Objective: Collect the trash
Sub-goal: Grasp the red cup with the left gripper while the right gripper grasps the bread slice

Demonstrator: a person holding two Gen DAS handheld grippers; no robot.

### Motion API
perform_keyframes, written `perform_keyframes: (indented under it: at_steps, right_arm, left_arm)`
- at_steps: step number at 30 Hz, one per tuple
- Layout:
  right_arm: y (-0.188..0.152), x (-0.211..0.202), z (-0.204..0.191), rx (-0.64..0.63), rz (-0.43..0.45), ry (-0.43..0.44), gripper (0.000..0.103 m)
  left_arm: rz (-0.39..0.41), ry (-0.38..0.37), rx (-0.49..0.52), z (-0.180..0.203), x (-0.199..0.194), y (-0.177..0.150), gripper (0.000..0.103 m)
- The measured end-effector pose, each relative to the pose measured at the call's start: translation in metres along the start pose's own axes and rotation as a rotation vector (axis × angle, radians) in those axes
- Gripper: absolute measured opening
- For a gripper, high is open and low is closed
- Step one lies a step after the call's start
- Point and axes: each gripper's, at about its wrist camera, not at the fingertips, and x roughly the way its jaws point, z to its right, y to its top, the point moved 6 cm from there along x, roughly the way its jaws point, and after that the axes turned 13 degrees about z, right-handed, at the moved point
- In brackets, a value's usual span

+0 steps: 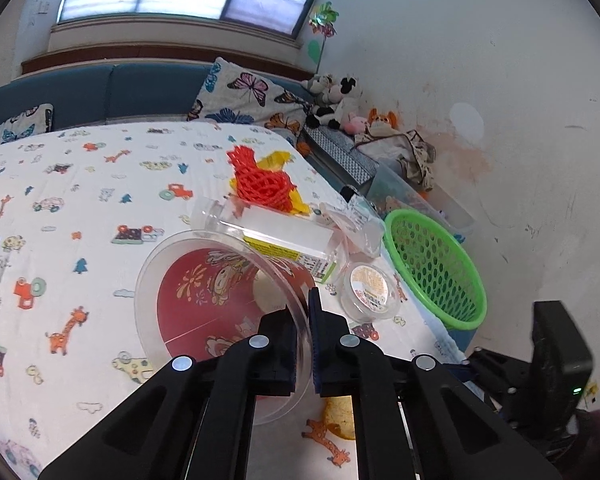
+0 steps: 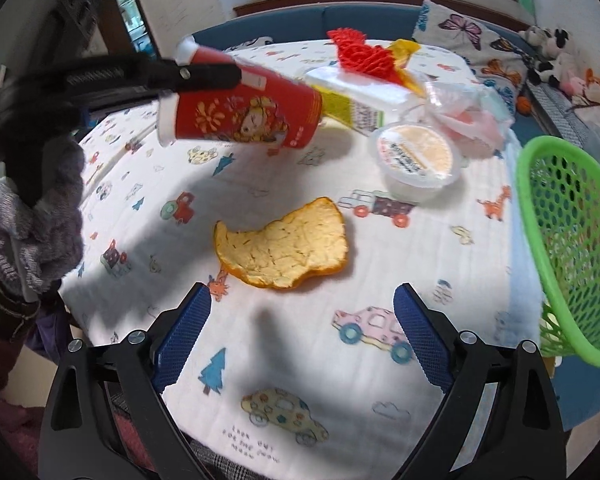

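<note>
Left gripper [image 1: 305, 344] gripping red cup [image 2: 240, 120] by rim, holding it above table. Right gripper [image 2: 302, 340] gaping, hovering near orange peel [image 2: 284, 244]. Green basket [image 2: 560, 240] waiting far right, looking empty; peel, tub [image 2: 418, 160], carton [image 2: 364, 100], netting [image 2: 360, 54] awaiting pickup.

left gripper [image 1: 305, 344]: black plastic arms, silver round screws, dark blue textured pads | right gripper [image 2: 302, 336]: black arms, silver screws, blue mesh-patterned pads [image 2: 182, 340] | left hand [image 2: 40, 216]: grey fuzzy knit glove, dark striped cuff, maroon sleeve
</note>
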Motion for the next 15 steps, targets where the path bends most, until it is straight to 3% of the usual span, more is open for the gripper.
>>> perform_keyframes:
  at_steps: [15]
  right_arm:
    - [0.006,0.038,-0.006,-0.089,-0.037,0.003,0.091]
  left_arm:
    - [0.041,0.013,-0.022,-0.015,-0.024,0.008,0.006]
